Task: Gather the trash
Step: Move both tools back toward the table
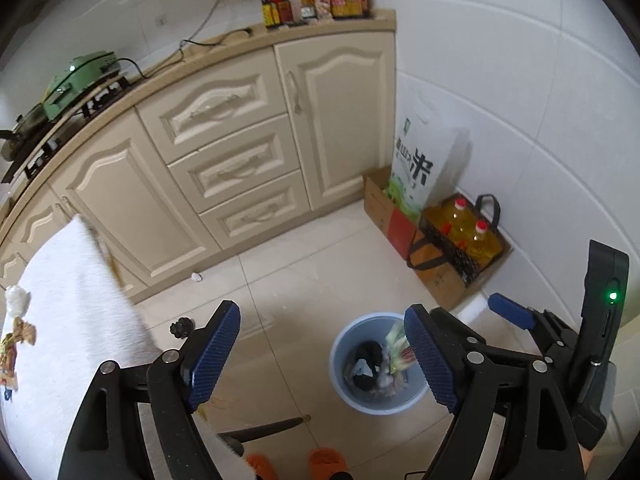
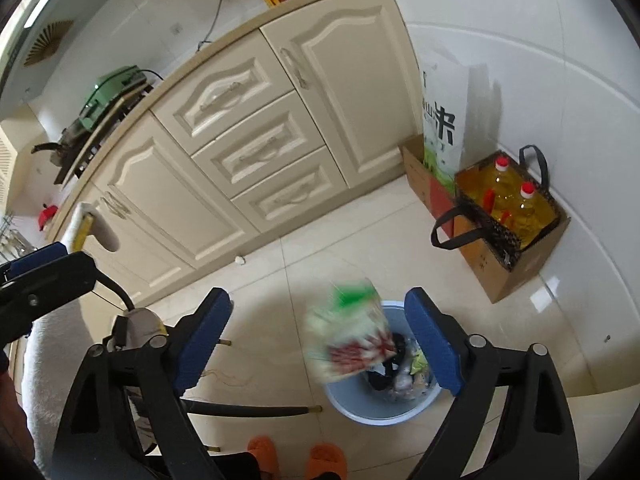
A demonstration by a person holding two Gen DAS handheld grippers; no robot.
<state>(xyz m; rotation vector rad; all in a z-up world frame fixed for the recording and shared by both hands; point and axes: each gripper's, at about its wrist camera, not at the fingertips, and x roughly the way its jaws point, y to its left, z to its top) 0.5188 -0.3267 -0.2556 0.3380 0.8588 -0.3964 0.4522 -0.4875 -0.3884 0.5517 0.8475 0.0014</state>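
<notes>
A light blue bin (image 1: 340, 376) stands on the tiled floor with several pieces of trash inside. My left gripper (image 1: 322, 322) hangs above it, open and empty. My right gripper (image 2: 320, 300) is open too. A green, white and red wrapper (image 2: 348, 340) shows blurred in mid-air between the right gripper's spread fingers, touching neither pad, just over the bin (image 2: 360, 412). In the left wrist view the same wrapper (image 1: 396, 344) lies at the bin's right side, partly behind a finger. A blue pad (image 1: 512, 312) of the right gripper shows beside the bin.
A white-clothed table (image 1: 72, 300) at the left carries a crumpled tissue (image 1: 18, 300) and a brown wrapper (image 1: 16, 340). A white scrap (image 1: 196, 277) lies by the cream cabinets (image 1: 224, 168). Boxes with oil bottles (image 1: 464, 240) line the right wall. Orange slippers (image 1: 324, 460) stand close below.
</notes>
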